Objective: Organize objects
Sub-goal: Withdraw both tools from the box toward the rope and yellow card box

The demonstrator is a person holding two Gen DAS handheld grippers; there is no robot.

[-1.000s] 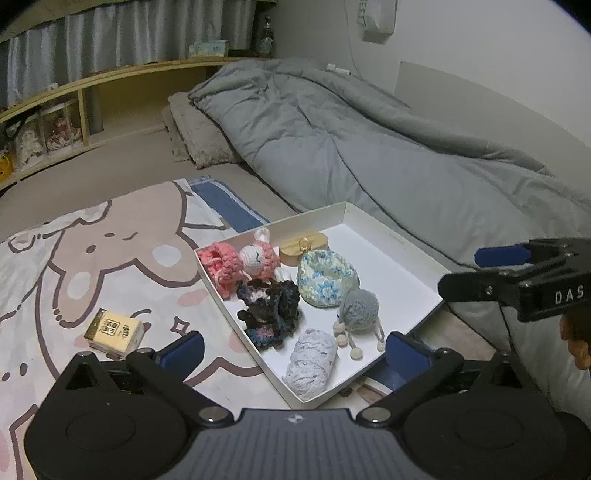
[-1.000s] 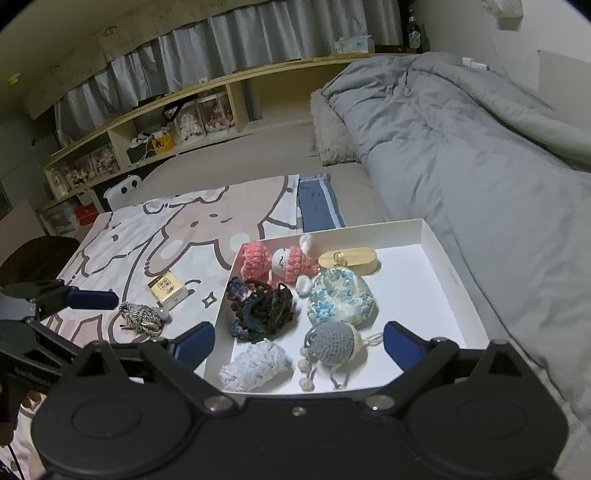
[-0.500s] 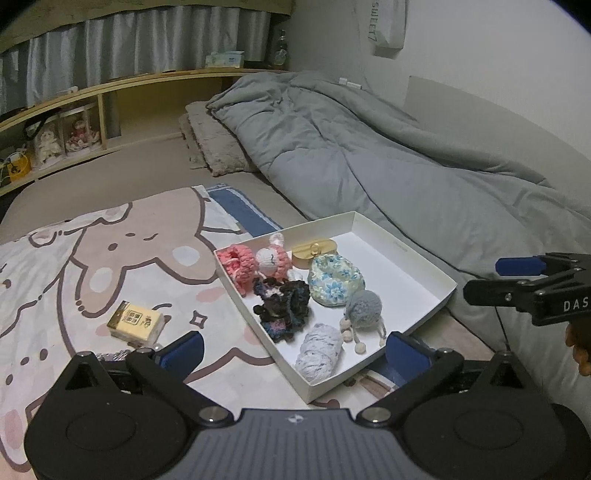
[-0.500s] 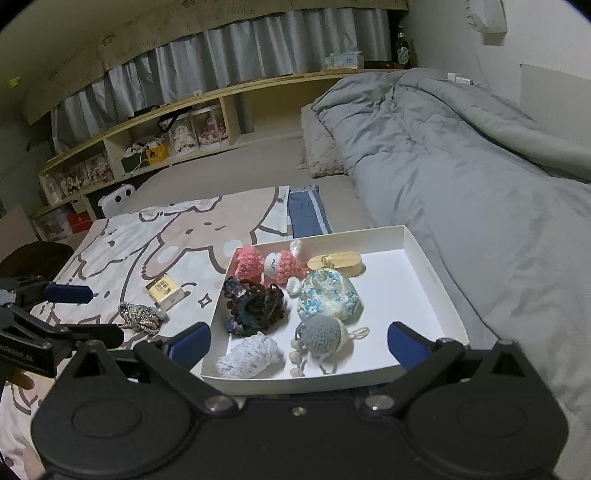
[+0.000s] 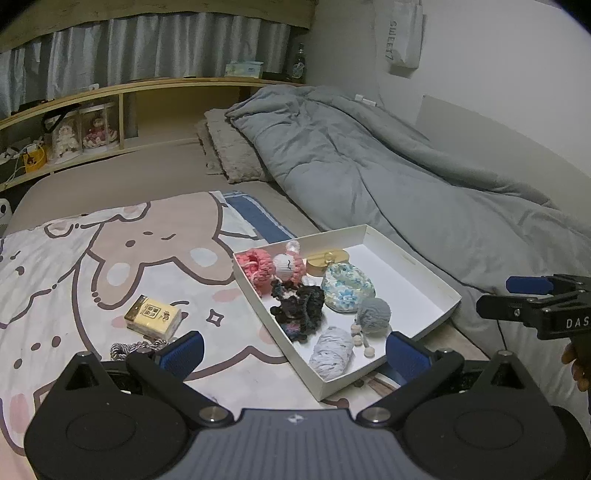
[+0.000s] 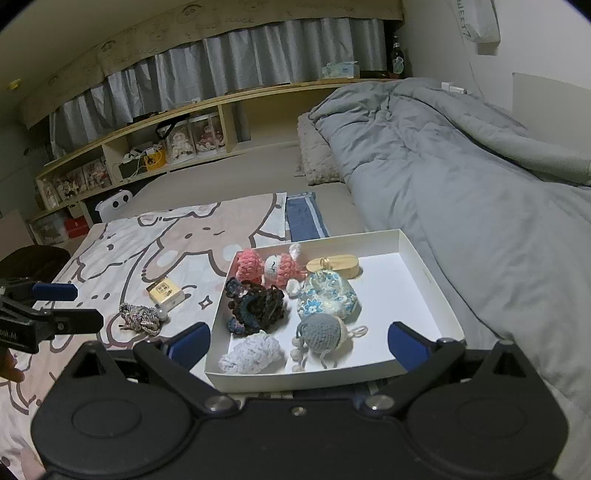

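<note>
Grey duvet (image 6: 461, 184) bunched along the wall side of the bed, leaving the near half free as a work surface. Cartoon-rabbit blanket (image 5: 110, 251) spread flat there, likely as a sorting mat.

White box (image 6: 424, 280) sits at the blanket's edge, just beside the duvet; it serves as the collecting bin. Its left half is packed: pink knitted piece (image 6: 247, 264), white-faced pink doll (image 6: 282, 267), wooden oval case (image 6: 334, 266), floral pouch (image 6: 327, 299), dark crocheted scrunchie (image 6: 255, 306), grey knitted ball with dangling beads (image 6: 323, 332), pale knitted scrunchie (image 6: 251, 354). The right half is bare, so room remains.

Still outside the box, on the blanket: a small yellow packet (image 5: 153, 317) and, just beside it, a braided cord (image 6: 138, 317) with a white bead.

Left gripper (image 5: 291, 354): jaws spread, nothing between them, aimed across the box's near corner. Right gripper (image 6: 299, 343): jaws spread wide, empty, framing the box front.

Writing: "DAS" on the right gripper's side, seen from the left; "SWEET" on a white bag (image 5: 404, 33) on the wall, probably; packet characters too small to read
</note>
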